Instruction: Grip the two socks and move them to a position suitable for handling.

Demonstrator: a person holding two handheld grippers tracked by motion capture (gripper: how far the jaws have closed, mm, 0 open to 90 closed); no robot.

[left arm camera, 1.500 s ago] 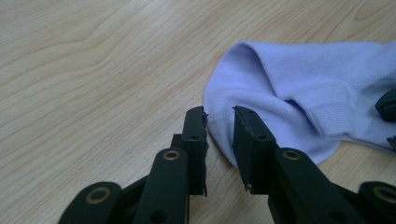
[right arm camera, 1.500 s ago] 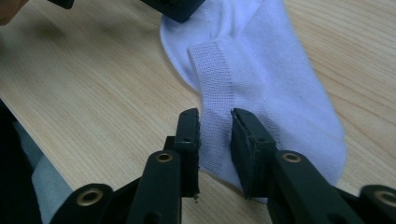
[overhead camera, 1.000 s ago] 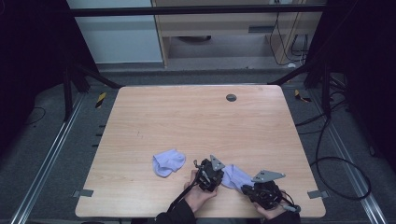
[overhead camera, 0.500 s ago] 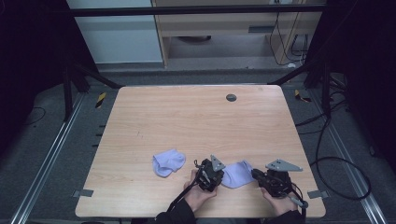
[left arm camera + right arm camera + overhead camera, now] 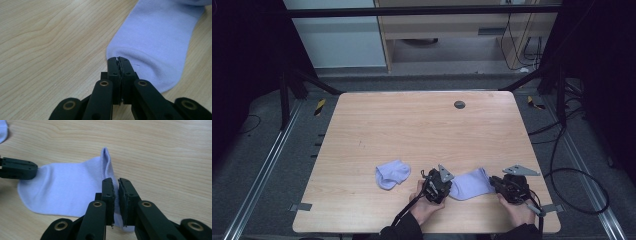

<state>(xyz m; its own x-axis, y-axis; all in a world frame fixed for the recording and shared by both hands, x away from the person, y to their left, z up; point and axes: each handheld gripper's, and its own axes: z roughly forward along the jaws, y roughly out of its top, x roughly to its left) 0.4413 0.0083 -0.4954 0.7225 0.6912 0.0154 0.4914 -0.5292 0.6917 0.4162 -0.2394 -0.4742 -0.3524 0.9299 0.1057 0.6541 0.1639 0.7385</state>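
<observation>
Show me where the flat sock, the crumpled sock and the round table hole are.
flat sock [image 5: 472, 183], high view, its middle.
crumpled sock [image 5: 392, 173], high view, its middle.
table hole [image 5: 459, 104], high view, its centre.

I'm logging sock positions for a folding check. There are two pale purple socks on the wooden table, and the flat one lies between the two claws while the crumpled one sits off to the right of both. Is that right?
Not quite. The crumpled sock sits to the left of both claws, not the right, as the high view shows. The flat sock does lie between the left claw and the right claw on the wooden table.
</observation>
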